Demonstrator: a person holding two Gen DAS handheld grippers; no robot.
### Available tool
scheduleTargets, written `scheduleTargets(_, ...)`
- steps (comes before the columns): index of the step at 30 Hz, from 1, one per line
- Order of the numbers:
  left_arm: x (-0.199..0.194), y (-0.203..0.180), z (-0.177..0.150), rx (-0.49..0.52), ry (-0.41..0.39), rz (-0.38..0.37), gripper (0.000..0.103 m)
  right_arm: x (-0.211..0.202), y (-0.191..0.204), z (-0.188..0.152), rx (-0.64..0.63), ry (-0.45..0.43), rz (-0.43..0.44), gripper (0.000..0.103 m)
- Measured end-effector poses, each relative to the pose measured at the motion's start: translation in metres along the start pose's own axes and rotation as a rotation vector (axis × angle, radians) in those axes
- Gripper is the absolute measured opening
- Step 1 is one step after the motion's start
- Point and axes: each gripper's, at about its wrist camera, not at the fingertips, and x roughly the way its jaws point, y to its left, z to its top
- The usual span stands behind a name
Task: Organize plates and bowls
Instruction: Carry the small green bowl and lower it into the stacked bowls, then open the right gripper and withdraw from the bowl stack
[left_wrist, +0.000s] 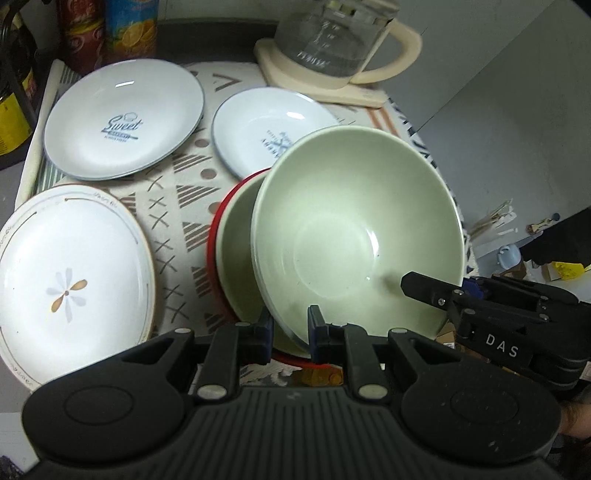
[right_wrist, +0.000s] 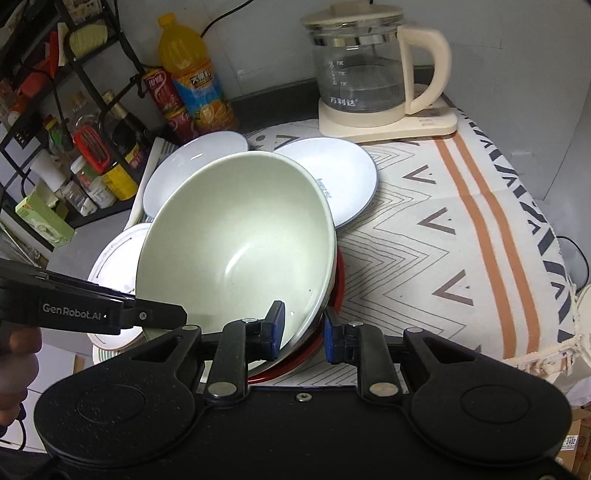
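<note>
Both hand-held grippers pinch one pale green bowl (left_wrist: 354, 229) as we hold it tilted over a second green bowl (left_wrist: 236, 254) in a red dish (left_wrist: 214, 236): left hand-held gripper (left_wrist: 290, 325) at lower centre, right hand-held gripper (right_wrist: 303, 330) likewise. White plates (left_wrist: 125, 118) lie upper left on the table (right_wrist: 443, 229).

A pale green bowl (left_wrist: 354, 229) is tilting above a second green bowl (left_wrist: 236, 258) nested in a red one (left_wrist: 216, 236); three white plates (left_wrist: 125, 122) are lying flat nearby.
</note>
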Motion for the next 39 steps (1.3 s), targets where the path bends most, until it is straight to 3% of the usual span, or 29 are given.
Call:
scheduleTargets(7, 0.005, 0.003, 0.006, 0.026, 0.009, 0.015, 0.016, 0.009, 0.002, 0.002, 0.008, 0.026, -0.005, 0.023)
scheduleTargets(15, 0.002, 0.011, 0.007, -0.017, -0.003, -0.005, 0.02, 0.015, 0.004, 0.007, -0.016, 0.049, 0.001, 0.026)
scheduleTargets(20, -0.003, 0.016, 0.01, -0.023, 0.0, 0.024, 0.023, 0.016, 0.003, 0.009, -0.014, 0.059, 0.006, 0.027)
scheduleTargets(27, -0.017, 0.031, 0.015, -0.059, -0.05, 0.017, 0.029, 0.002, 0.0, 0.023, -0.001, 0.003, 0.022, 0.028)
scheduleTargets(30, -0.026, 0.042, 0.019, -0.095, -0.096, 0.039, 0.033, 0.0, 0.002, 0.037, -0.012, -0.029, 0.041, 0.035)
scheduleTargets(32, -0.031, 0.049, 0.021, -0.115, -0.117, 0.062, 0.037, 0.0, 0.005, 0.045, -0.018, -0.043, 0.053, 0.047)
scheduleTargets(39, -0.046, 0.083, 0.022, -0.217, -0.196, 0.153, 0.058, 0.019, 0.026, 0.069, -0.048, -0.046, 0.096, 0.061)
